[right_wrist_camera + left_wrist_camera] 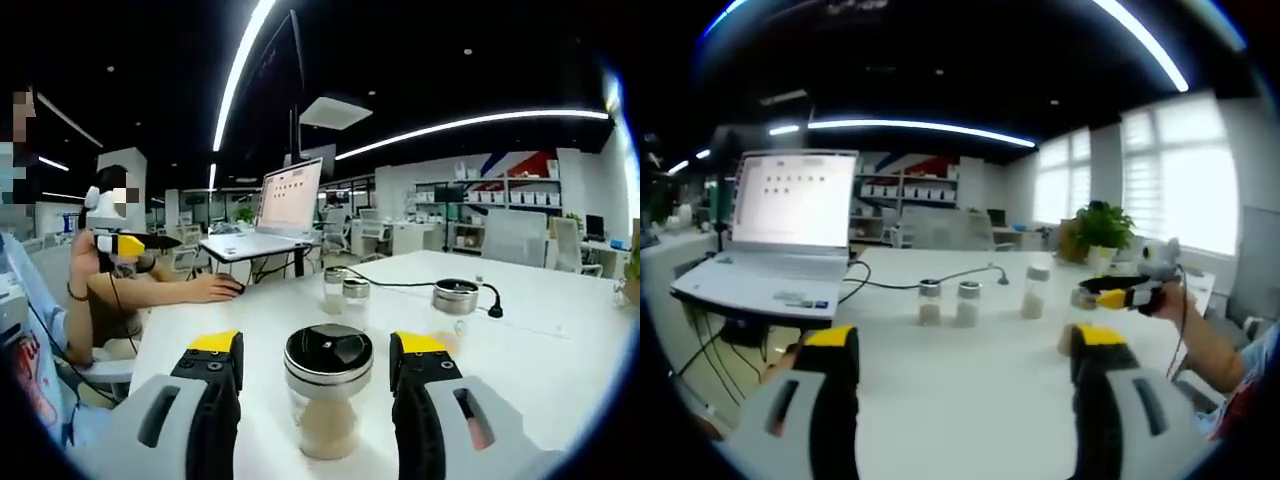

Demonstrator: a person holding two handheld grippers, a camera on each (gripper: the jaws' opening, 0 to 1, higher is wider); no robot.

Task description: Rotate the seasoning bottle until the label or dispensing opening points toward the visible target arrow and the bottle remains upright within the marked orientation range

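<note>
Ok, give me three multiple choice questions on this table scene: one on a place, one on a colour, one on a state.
1. Where is the dark-lidded glass seasoning bottle? A on the laptop; B between the right tongs; C on the floor.
2. The tongs' tips are: A yellow; B red; C green.
3. The white laptop is: A closed; B open, screen lit; C upside down.
Answers: B, the tongs flank it with gaps either side; A, yellow tips in both views; B, its screen glows.

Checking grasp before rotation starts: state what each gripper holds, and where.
Nothing is held. The right gripper is open, its jaws standing either side of the seasoning bottle just below the lid, with gaps showing. The left gripper is open over the bare table.
</note>
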